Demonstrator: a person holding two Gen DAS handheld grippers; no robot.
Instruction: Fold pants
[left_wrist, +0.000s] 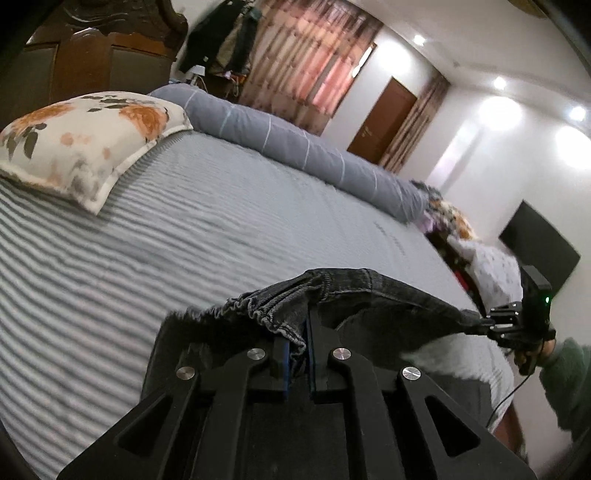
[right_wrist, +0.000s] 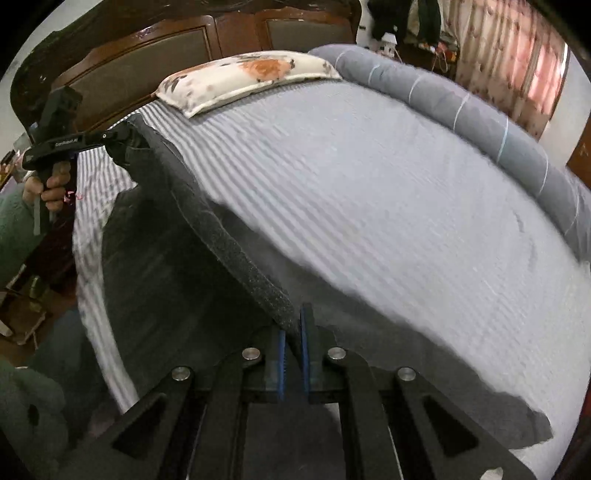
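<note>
Dark grey denim pants (left_wrist: 354, 291) hang stretched between my two grippers above the near edge of the bed. My left gripper (left_wrist: 298, 343) is shut on the gathered waistband at one end. My right gripper (right_wrist: 291, 332) is shut on the other end of the band, which runs as a taut dark strip (right_wrist: 207, 218) up to the left gripper (right_wrist: 118, 142). In the left wrist view the right gripper (left_wrist: 491, 326) shows at the far right, clamped on the band. The pants' legs drop below and are mostly hidden.
The bed (left_wrist: 184, 229) has a grey striped cover. A floral pillow (left_wrist: 85, 144) lies at the headboard and a rolled grey duvet (left_wrist: 295, 140) along the far side. A pile of clothes (left_wrist: 480, 254) sits past the bed's foot.
</note>
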